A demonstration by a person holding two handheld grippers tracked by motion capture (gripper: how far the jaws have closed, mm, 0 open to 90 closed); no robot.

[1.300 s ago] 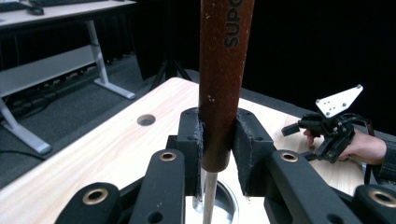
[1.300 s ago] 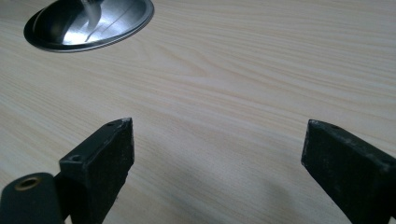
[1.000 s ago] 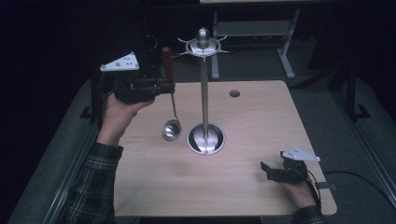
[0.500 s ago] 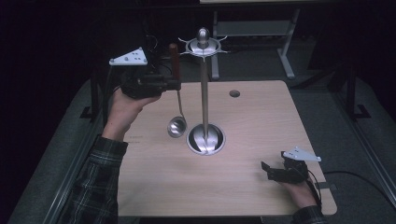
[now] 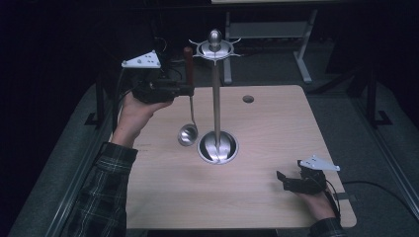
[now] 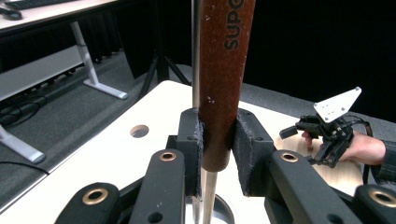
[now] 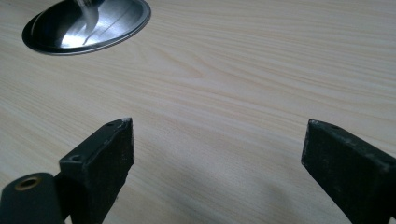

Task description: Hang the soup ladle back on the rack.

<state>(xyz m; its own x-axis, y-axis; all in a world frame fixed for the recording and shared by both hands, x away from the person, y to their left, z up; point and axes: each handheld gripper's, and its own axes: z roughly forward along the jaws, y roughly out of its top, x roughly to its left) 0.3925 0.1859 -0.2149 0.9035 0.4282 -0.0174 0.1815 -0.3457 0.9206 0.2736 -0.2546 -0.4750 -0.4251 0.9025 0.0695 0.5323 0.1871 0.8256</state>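
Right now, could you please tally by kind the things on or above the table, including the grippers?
Ladle: 1
Utensil stand: 1
Grippers: 2, the left gripper and the right gripper
Total: 4

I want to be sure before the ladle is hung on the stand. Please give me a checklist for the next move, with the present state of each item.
1. Left claw shut firmly on the ladle handle: ok, both pads press the brown handle.
2. Ladle hangs upright, bowl clear of the table: ok.
3. Ladle clear of the stand pole: ok, a gap shows in the high view.
4. Handle top has a hole or loop for a hook: cannot tell.
5. A free hook at the stand's top: ok, the prongs carry nothing.
6. Right claw out of the way: ok, open, low at the near right corner.
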